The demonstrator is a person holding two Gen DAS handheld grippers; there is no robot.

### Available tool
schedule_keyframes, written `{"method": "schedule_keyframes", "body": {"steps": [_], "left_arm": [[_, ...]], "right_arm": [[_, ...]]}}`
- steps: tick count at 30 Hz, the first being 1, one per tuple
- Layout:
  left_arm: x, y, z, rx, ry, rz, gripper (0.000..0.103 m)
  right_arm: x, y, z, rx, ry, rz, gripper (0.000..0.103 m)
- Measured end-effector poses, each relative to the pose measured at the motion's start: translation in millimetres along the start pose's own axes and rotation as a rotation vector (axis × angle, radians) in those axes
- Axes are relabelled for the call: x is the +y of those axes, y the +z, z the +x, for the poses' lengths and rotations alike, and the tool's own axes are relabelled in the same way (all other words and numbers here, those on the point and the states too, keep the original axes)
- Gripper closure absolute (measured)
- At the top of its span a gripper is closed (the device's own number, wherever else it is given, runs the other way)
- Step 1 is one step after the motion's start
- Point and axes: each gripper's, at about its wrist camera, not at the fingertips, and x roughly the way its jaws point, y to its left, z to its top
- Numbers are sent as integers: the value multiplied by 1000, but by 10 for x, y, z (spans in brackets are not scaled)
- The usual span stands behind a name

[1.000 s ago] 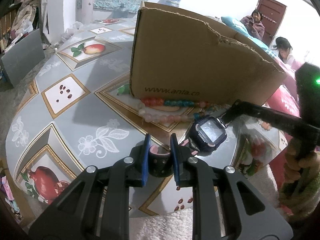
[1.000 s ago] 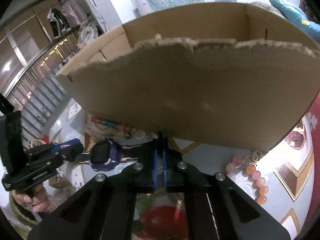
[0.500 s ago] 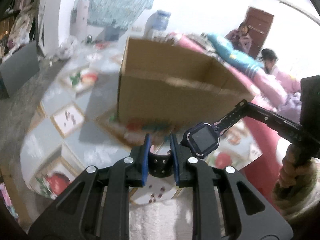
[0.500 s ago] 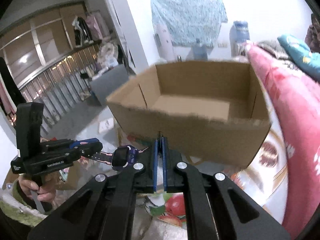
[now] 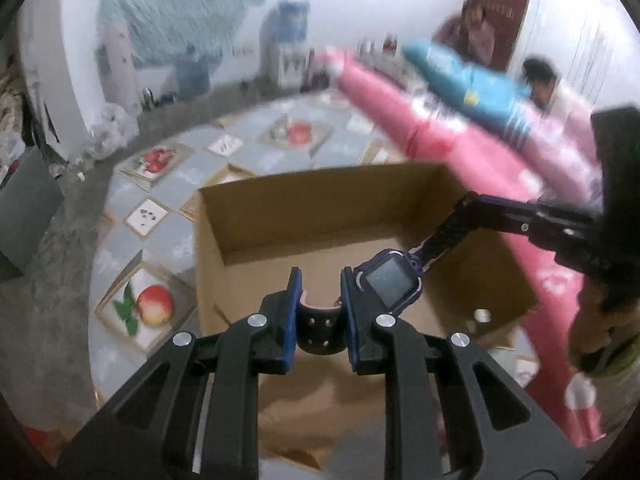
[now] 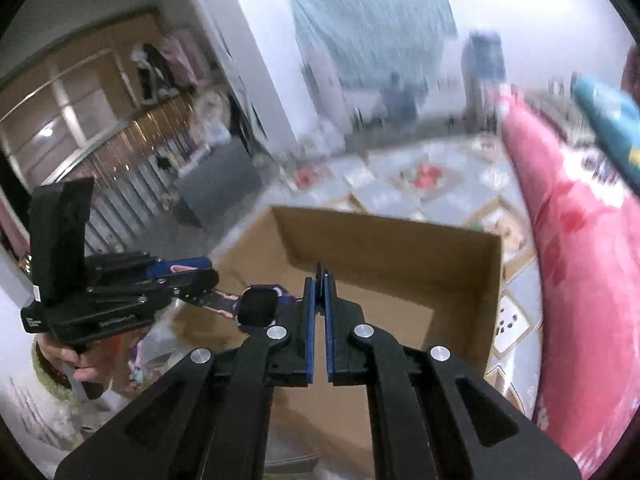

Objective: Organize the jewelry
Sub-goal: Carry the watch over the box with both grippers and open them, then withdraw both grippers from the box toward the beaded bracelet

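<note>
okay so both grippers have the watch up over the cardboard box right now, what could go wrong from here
1. The watch hangs between two grips: the left gripper on one strap end, the right gripper on the other. If only one lets go, it may swing rather than drop straight.
2. It hangs near the cardboard box's front wall, so a swing could carry it outside.
3. Both views are blurred, so a release now could be poorly aimed.

The left gripper [image 5: 320,296] pinches one end of a watch strap while the right gripper [image 6: 319,280], angled downward, clamps the other end.
</note>
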Motion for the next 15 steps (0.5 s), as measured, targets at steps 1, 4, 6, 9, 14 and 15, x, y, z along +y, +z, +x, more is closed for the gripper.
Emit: {"method": "schedule_keyframes", "body": {"steps": [1, 4, 6, 9, 14, 15], "left_arm": [[-8, 106, 185, 41, 19, 25, 85], [2, 290, 647, 154, 53, 53, 85], [28, 369, 876, 206, 85, 57, 83], [-4, 452, 1057, 217, 156, 86, 69], [-46, 512, 1048, 172, 154, 77, 65], [-45, 515, 1012, 155, 157, 64, 63]], "right_arm": [[-99, 77, 144, 42, -4, 25, 99], [-287, 171, 447, 116, -23, 71, 98], [-391, 194, 632, 164, -43, 96, 98], [-507, 253, 774, 194, -65, 108, 97], [-636, 261, 782, 180, -95, 108, 96], [-651, 268, 749, 169, -98, 109, 96]]}}
